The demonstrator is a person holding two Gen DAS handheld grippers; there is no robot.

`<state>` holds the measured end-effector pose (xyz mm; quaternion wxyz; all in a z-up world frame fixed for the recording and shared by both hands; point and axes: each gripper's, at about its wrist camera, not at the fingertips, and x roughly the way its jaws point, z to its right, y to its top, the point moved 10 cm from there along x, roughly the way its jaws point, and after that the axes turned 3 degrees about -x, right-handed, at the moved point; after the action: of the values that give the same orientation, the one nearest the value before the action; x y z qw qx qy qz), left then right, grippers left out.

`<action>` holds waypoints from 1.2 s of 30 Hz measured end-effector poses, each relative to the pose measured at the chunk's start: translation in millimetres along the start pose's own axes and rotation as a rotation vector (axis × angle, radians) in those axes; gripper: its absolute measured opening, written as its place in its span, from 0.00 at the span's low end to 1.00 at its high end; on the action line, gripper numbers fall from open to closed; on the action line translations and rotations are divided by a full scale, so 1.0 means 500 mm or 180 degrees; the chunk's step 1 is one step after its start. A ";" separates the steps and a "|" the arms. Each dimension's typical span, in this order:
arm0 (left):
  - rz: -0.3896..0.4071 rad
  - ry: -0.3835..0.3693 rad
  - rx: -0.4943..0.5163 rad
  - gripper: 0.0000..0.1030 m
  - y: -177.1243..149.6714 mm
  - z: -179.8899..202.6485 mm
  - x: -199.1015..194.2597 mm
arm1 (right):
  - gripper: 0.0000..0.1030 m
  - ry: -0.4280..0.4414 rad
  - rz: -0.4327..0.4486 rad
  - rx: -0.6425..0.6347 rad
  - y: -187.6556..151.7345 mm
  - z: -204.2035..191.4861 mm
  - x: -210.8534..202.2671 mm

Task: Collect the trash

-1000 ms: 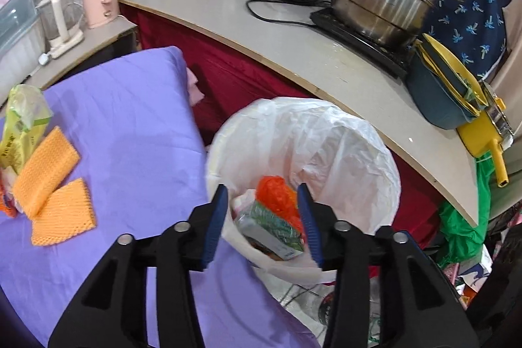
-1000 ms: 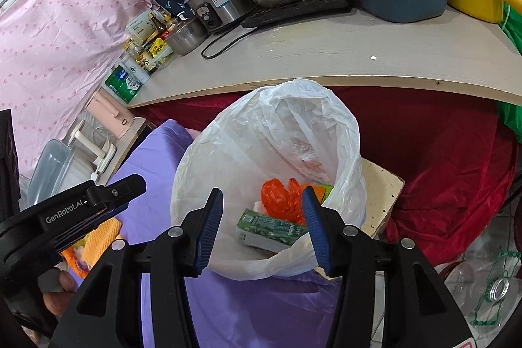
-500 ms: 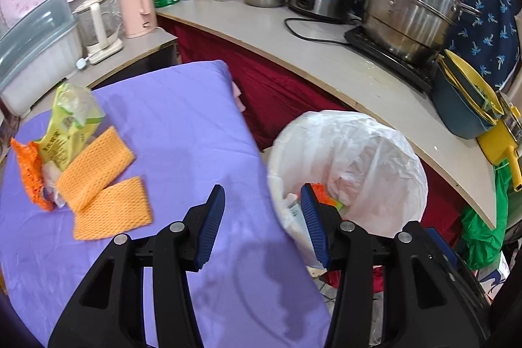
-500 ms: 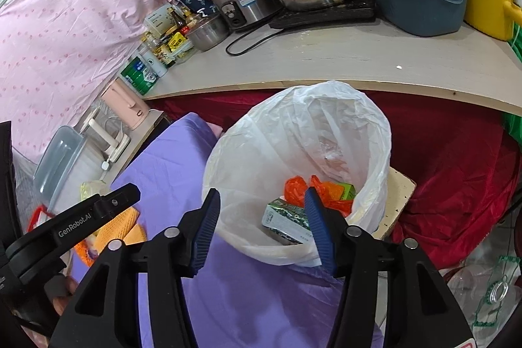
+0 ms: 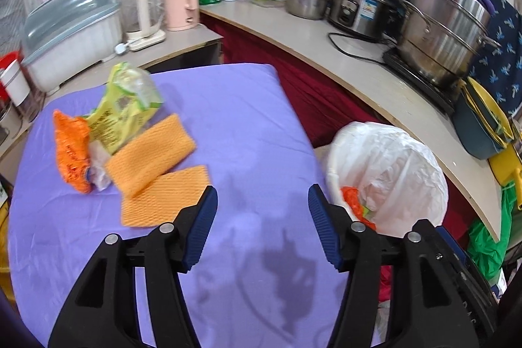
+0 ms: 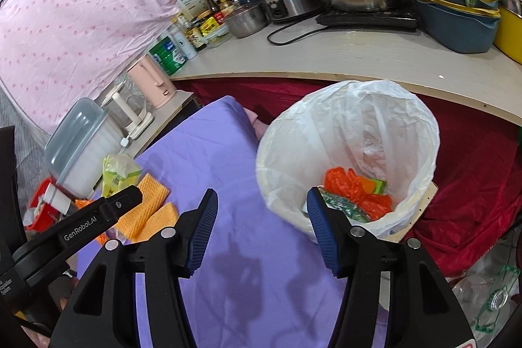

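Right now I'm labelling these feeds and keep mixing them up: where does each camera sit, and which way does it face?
Left wrist: on the left gripper, facing the purple tablecloth and orange cloths; its open jaws show.
Right wrist: on the right gripper, facing the trash bin; its open jaws and the left gripper's body show.
Shared: tablecloth, cloths, bin, pink kettle.

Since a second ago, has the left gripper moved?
Yes. The left gripper has swung left, away from the lined trash bin: then open over the bin, now open over the purple cloth.
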<state>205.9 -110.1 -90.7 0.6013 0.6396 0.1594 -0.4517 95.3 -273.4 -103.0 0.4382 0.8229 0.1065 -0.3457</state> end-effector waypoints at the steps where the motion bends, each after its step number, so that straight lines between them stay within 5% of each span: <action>1: 0.0005 0.0013 -0.0028 0.53 0.000 -0.013 -0.004 | 0.54 0.0012 -0.0004 -0.0020 -0.001 -0.009 0.000; 24: -0.0079 0.0526 -0.0749 0.65 -0.059 -0.386 -0.034 | 0.54 0.0326 -0.0392 -0.0562 -0.119 -0.274 0.081; 36: -0.0142 0.0589 -0.0961 0.73 -0.045 -0.472 0.018 | 0.54 0.0385 -0.0621 -0.0699 -0.159 -0.349 0.185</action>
<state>285.0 107.2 -142.4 0.6631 0.5771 0.2942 -0.3751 208.5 -99.2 -150.0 0.4827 0.7750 0.2493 -0.3228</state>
